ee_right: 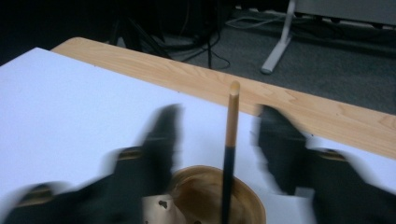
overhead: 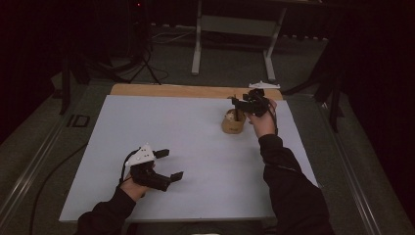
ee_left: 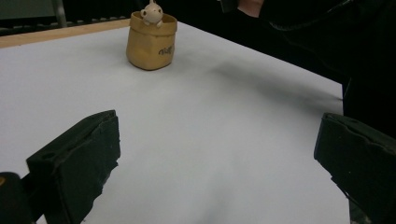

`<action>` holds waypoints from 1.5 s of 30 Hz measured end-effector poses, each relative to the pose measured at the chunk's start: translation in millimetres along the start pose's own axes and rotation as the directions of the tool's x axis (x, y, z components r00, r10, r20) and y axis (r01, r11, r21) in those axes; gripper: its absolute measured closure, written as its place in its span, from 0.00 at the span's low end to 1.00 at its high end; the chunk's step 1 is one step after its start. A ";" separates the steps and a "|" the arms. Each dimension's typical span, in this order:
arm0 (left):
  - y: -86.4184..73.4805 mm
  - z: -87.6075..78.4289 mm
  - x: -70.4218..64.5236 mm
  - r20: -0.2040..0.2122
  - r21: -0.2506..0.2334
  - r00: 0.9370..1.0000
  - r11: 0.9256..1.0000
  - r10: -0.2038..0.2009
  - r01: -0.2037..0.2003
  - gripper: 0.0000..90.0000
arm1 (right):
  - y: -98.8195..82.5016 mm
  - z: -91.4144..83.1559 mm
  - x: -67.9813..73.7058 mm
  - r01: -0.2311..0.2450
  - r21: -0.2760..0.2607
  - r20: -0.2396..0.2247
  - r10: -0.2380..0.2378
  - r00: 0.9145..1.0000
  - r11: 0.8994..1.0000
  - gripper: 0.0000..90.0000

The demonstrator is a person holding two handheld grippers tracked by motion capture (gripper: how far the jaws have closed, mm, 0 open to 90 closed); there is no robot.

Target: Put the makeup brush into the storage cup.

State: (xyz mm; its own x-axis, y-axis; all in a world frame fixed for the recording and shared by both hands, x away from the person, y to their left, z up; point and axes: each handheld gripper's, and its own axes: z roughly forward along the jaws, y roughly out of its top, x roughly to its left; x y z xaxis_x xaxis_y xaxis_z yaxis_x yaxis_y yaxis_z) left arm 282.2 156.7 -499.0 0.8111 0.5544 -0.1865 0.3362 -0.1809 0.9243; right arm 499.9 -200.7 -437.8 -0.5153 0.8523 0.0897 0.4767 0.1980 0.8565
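— Tan and squat, the little round pot [overhead: 233, 123] is what we see from above, standing toward the far right of the white table top [overhead: 195, 147], with the right gripper [overhead: 244, 104] right over it. What do we get up close?

— From the right gripper view we look straight down into the pot's brown hollow [ee_right: 205, 196], and a slim stick, pale wood above and black below [ee_right: 229, 140], stands upright out of it. That stick rises between our two black jaws, which are blurred and spread; neither pad touches it. We have no earlier look, so we only say they stand apart around it.

— And the left gripper view?

— It gives us the pot's side [ee_left: 152, 44]: a dark scribble on its wall and a small cream animal figure [ee_left: 152, 13] perched at its rim, which the high view is too dim and small to show. The stick we cannot pick out there.

— Where is the left gripper [overhead: 169, 164]?

— Low on the near left of the table, well apart from the pot, its jaws wide open with bare white surface between them. Beyond the white top we see a strip of light wooden edge [overhead: 195, 90].
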 end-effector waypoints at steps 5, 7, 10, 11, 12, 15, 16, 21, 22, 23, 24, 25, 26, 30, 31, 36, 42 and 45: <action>0.5 0.3 -1.3 0.002 -0.001 1.000 1.000 0.003 -0.003 0.01 | 7.6 -4.7 2.0 -0.020 0.021 -0.029 0.021 0.999 1.000 0.28; 0.3 0.5 -1.4 0.003 0.000 1.000 1.000 0.002 -0.002 0.01 | 10.3 -5.7 3.5 -0.028 0.033 -0.044 0.030 0.999 0.999 0.19; 0.8 0.7 -1.3 0.001 0.001 1.000 1.000 0.002 -0.002 0.01 | 12.8 -8.2 6.4 -0.026 0.042 -0.069 0.029 0.997 0.999 0.13; 1.1 0.7 -1.3 0.000 0.000 1.000 1.000 0.004 -0.004 0.01 | 13.3 -9.7 7.4 -0.025 0.047 -0.079 0.029 0.996 0.999 0.13; 1.5 0.5 -1.5 0.001 -0.001 1.000 1.000 0.005 -0.005 0.01 | 13.7 -11.4 8.1 -0.025 0.045 -0.098 0.030 0.995 0.999 0.12; 1.7 0.2 -2.4 0.000 -0.001 1.000 1.000 0.007 -0.007 0.01 | 14.9 -16.1 10.4 -0.030 0.055 -0.123 0.037 0.992 0.998 0.12; 1.7 0.4 -2.7 0.001 -0.003 1.000 1.000 0.005 -0.005 0.01 | 15.2 -18.0 11.1 -0.031 0.056 -0.132 0.038 0.990 0.998 0.12; 2.1 1.0 -3.6 0.004 0.003 1.000 1.000 0.009 -0.009 0.01 | 15.9 -26.6 15.7 -0.006 0.069 -0.191 0.020 0.981 0.998 0.12; 2.1 1.2 -3.8 0.003 0.002 1.000 1.000 0.009 -0.009 0.01 | 16.1 -28.1 16.6 -0.003 0.067 -0.192 0.015 0.981 0.998 0.12; 2.1 1.3 -3.9 0.003 0.002 1.000 1.000 0.010 -0.010 0.01 | 16.4 -29.9 17.8 -0.002 0.066 -0.200 0.015 0.980 0.998 0.12; 2.2 1.4 -3.9 0.005 0.003 1.000 1.000 0.008 -0.008 0.01 | 16.6 -31.8 18.7 -0.005 0.062 -0.211 0.018 0.977 0.998 0.12; 2.2 1.4 -4.0 0.003 0.003 1.000 1.000 0.008 -0.008 0.01 | 16.8 -33.7 19.9 -0.001 0.059 -0.213 0.014 0.977 0.998 0.12; 2.2 1.4 -4.0 0.003 0.003 1.000 1.000 0.008 -0.008 0.01 | 16.8 -33.7 19.9 -0.001 0.059 -0.213 0.014 0.977 0.998 0.12; 3.0 0.9 -3.7 -0.002 0.000 1.000 1.000 0.015 -0.015 0.01 | 15.1 -41.2 25.1 0.005 0.065 -0.239 0.011 0.971 0.998 0.13; 3.2 1.0 -3.9 -0.002 -0.002 1.000 1.000 0.015 -0.015 0.01 | 13.9 -42.4 25.7 0.004 0.064 -0.243 0.012 0.970 0.998 0.14; 5.2 -0.8 -3.5 -0.001 -0.009 1.000 1.000 0.003 -0.003 0.01 | 5.5 -50.0 28.2 0.028 0.053 -0.263 -0.014 0.965 0.998 0.14; 4.9 -3.9 1.3 -0.016 -0.007 1.000 1.000 -0.007 0.007 0.01 | -2.3 -61.1 34.2 0.060 0.034 -0.313 -0.047 0.948 0.998 0.15; 4.3 -4.4 2.3 -0.014 -0.022 1.000 0.999 -0.027 0.027 0.01 | -7.8 -67.1 38.1 0.055 0.026 -0.351 -0.043 0.935 0.998 0.14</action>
State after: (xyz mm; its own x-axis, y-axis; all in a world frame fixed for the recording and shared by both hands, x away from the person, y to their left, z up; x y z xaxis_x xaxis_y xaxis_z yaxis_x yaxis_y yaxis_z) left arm 283.4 160.8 -494.0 0.7949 0.5704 -0.2069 0.3474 -0.1482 0.9259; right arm 428.7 -202.2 -407.0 -0.7524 0.6189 0.2256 0.4658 0.2576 0.8466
